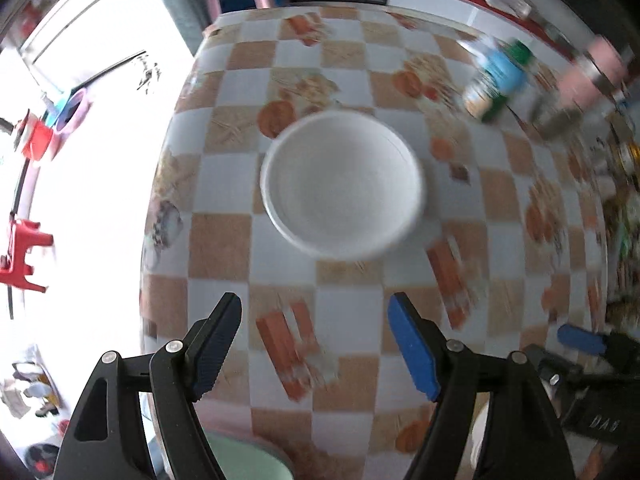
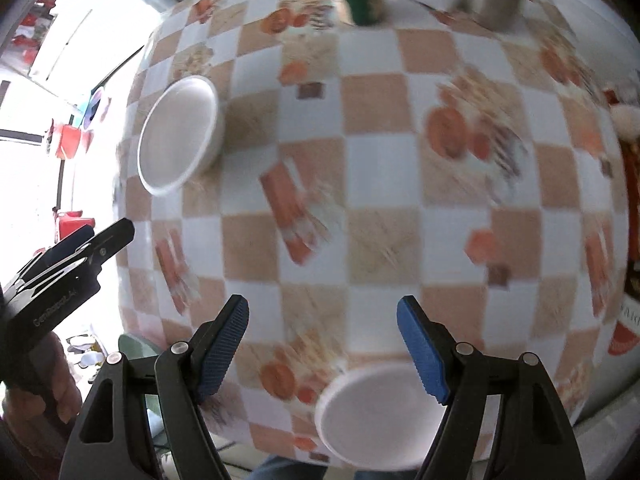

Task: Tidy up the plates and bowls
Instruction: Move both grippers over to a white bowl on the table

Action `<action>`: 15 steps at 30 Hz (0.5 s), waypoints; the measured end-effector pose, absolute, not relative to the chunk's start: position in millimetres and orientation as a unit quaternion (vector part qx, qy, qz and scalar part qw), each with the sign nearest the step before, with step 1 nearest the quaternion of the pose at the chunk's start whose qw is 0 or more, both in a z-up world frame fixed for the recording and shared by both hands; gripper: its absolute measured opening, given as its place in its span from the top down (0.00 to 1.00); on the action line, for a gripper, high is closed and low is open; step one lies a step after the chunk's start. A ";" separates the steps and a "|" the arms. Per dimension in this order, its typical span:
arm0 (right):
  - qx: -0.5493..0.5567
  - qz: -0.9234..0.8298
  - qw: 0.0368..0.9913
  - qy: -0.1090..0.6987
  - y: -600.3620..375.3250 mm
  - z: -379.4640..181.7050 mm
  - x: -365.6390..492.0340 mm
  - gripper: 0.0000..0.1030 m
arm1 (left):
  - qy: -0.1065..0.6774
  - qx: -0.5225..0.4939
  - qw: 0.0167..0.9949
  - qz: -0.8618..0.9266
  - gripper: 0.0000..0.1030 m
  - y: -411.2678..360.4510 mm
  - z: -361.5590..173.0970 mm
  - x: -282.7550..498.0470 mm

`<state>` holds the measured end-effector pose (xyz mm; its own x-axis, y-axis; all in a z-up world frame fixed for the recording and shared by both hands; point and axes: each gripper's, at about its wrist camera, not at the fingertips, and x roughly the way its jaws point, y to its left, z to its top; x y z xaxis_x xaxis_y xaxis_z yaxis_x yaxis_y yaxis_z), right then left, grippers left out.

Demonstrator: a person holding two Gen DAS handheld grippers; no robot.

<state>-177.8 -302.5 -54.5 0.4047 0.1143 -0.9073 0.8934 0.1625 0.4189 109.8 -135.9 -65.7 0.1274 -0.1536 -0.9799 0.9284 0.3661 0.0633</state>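
A white bowl [image 1: 342, 184] stands upright on the checkered table, ahead of my left gripper [image 1: 314, 316], which is open and empty above the table. The same bowl shows at the left in the right wrist view [image 2: 178, 134]. My right gripper [image 2: 322, 320] is open and empty; a second white dish [image 2: 376, 416] sits on the table's near edge just below and between its fingers. A pale green dish [image 1: 248, 460] lies at the near edge under the left gripper. The right gripper shows at the lower right of the left wrist view [image 1: 580, 340].
A blue and green can [image 1: 498, 80] and a metal cup [image 1: 560, 112] stand at the far right of the table. Red stools [image 1: 22, 256] stand on the floor to the left. The left gripper appears at the left edge [image 2: 80, 248].
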 end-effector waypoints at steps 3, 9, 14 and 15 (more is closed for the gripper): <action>0.567 -0.309 0.619 0.448 -322.2 -61.0 -152.4 0.25 | 0.525 0.363 0.656 -0.403 0.23 -153.0 -75.9 134.0; 0.567 -0.301 0.618 0.454 -359.4 -79.9 -108.0 0.25 | 0.525 0.356 0.669 -0.388 0.23 -179.3 -96.4 164.8; 0.583 -0.295 0.611 0.447 -377.7 -100.4 -84.1 0.25 | 0.520 0.373 0.669 -0.378 0.23 -192.6 -119.0 174.1; 0.585 -0.294 0.612 0.444 -380.1 -102.8 -81.3 0.25 | 0.521 0.375 0.668 -0.376 0.23 -195.4 -123.8 176.0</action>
